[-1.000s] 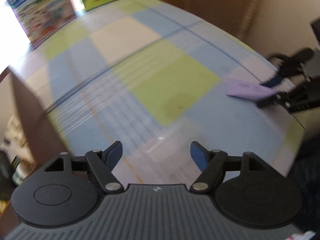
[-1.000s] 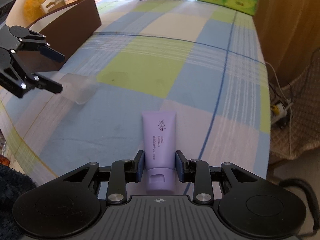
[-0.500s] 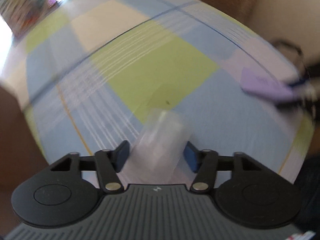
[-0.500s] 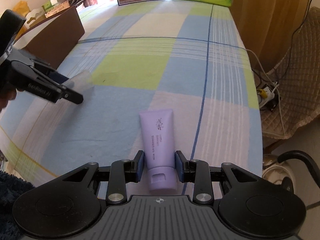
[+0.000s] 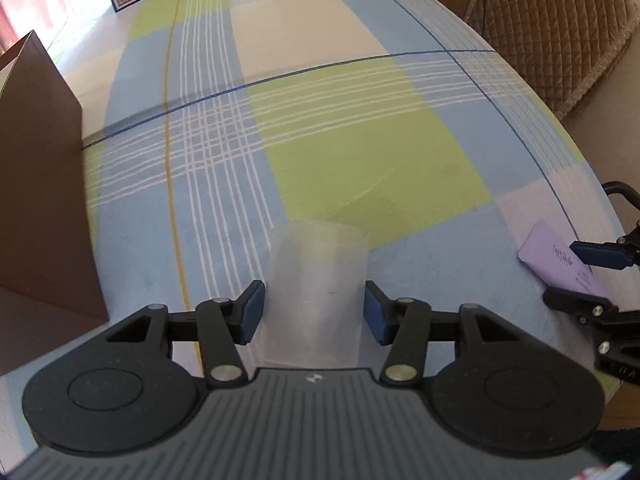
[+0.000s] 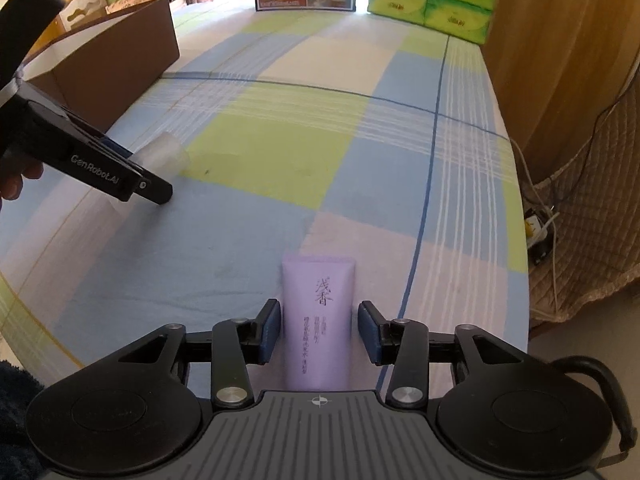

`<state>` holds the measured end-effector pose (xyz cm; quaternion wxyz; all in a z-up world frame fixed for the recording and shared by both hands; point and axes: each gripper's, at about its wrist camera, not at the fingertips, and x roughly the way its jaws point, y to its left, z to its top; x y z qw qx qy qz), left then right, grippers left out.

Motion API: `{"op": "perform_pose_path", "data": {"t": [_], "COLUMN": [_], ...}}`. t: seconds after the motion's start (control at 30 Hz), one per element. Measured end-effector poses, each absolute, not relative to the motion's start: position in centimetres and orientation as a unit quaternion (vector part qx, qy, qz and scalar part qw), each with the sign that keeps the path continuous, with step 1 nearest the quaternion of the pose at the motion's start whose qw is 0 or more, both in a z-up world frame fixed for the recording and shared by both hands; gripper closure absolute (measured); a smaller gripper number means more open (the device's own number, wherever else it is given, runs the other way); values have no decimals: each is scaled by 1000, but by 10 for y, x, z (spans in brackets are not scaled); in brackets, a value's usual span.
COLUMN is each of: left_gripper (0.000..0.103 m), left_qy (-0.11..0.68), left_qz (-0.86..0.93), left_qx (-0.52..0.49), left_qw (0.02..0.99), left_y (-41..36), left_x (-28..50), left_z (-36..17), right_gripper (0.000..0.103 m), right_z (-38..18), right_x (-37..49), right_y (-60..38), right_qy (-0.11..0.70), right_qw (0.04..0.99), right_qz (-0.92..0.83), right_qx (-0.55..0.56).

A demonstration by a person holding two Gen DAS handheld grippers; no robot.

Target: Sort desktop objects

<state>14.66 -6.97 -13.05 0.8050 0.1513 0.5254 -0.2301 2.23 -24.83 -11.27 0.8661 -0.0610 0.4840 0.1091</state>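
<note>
The left gripper [image 5: 314,311] squeezes a see-through plastic cup [image 5: 316,292] lying on the checked cloth [image 5: 360,152], pads on both sides. The right gripper [image 6: 318,330] is opening; the purple tube [image 6: 318,316] lies loose between its blue pads [image 6: 269,330]. A brown box [image 6: 116,60] sits far left.

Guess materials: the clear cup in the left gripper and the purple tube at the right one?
Cup: likely thin frosted plastic; the checked cloth shows blurred through its matte, translucent wall. Tube: probably soft plastic, matte lilac with printed dark text and a flat crimped end. Neither can be confirmed by look alone.
</note>
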Motion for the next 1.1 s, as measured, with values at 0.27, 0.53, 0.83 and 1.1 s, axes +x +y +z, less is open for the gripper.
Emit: {"op": "perform_pose_path", "data": {"t": [0.27, 0.53, 0.83, 1.1], "left_gripper": [56, 56, 56, 56], "left_qy": [531, 541, 509, 480], "left_qz": [-228, -212, -204, -185], "left_qx": [148, 106, 66, 36], "left_qw": [803, 807, 833, 857], "left_y": [-54, -24, 14, 51], "left_x": [131, 122, 113, 106], "left_z": [-129, -119, -85, -57], "right_gripper": [70, 70, 70, 70], "right_z": [-111, -94, -73, -58], "right_x": [30, 49, 68, 78], "right_y": [-240, -220, -185, -147], "right_qy": [494, 482, 455, 422], "right_qw": [859, 862, 867, 875], "right_qz": [114, 142, 194, 226], "right_qx": [-74, -69, -63, -77]}}
